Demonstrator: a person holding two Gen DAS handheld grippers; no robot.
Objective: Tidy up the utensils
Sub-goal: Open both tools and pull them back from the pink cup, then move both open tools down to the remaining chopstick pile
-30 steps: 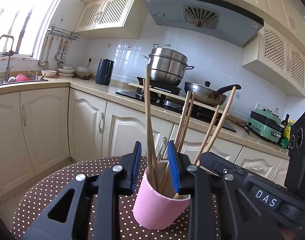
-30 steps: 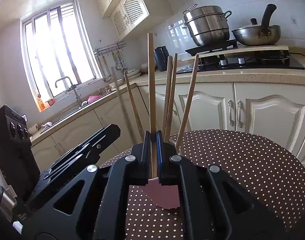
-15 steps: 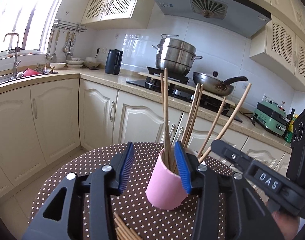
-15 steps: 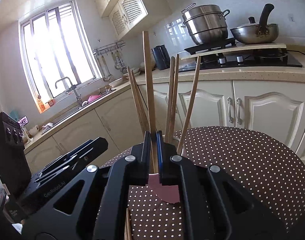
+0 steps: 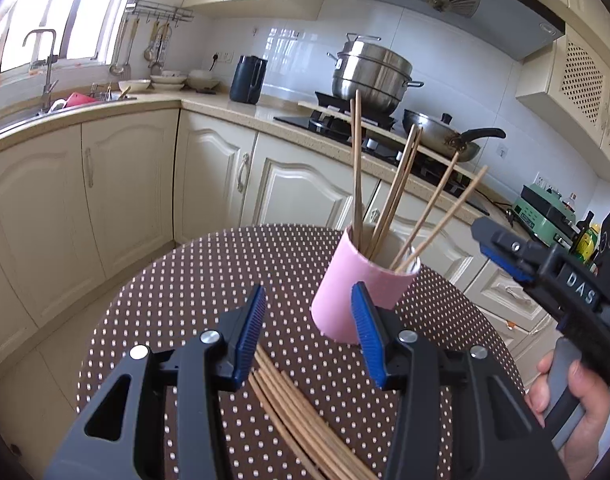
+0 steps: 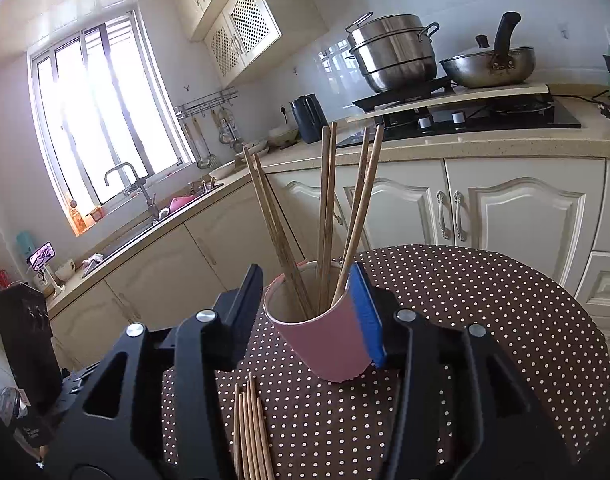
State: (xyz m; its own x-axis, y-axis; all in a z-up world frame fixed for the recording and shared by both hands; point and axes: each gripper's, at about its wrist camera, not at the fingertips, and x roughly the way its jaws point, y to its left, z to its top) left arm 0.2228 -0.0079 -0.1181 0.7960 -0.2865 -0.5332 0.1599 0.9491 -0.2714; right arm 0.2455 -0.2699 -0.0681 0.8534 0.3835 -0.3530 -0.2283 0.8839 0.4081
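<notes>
A pink cup (image 5: 365, 288) (image 6: 325, 340) stands on the round dotted table (image 5: 193, 292) with several wooden chopsticks (image 5: 389, 204) (image 6: 327, 208) upright in it. Just short of the cup my left gripper (image 5: 311, 332) is open, with nothing between its pads. Under it a bundle of loose chopsticks (image 5: 297, 412) (image 6: 251, 428) lies flat on the cloth. The jaws of my right gripper (image 6: 309, 304) are opening. In the right wrist view the cup shows between its fingers, the pads clear of any chopstick. A hand (image 5: 573, 396) holds the right gripper (image 5: 501, 246) at the right.
Behind the table runs a cream counter (image 5: 209, 106) with cabinets below. On it are a hob (image 6: 465, 114) bearing a steel steamer pot (image 5: 371, 76) and a pan (image 6: 489, 64), a dark kettle (image 5: 247, 78) and a sink (image 6: 157, 216) by the window.
My right gripper has let go of the chopstick it pinched, which now stands in the cup, and its jaws have spread. My left gripper opened wider and drew back from the cup, bringing the loose chopsticks into view.
</notes>
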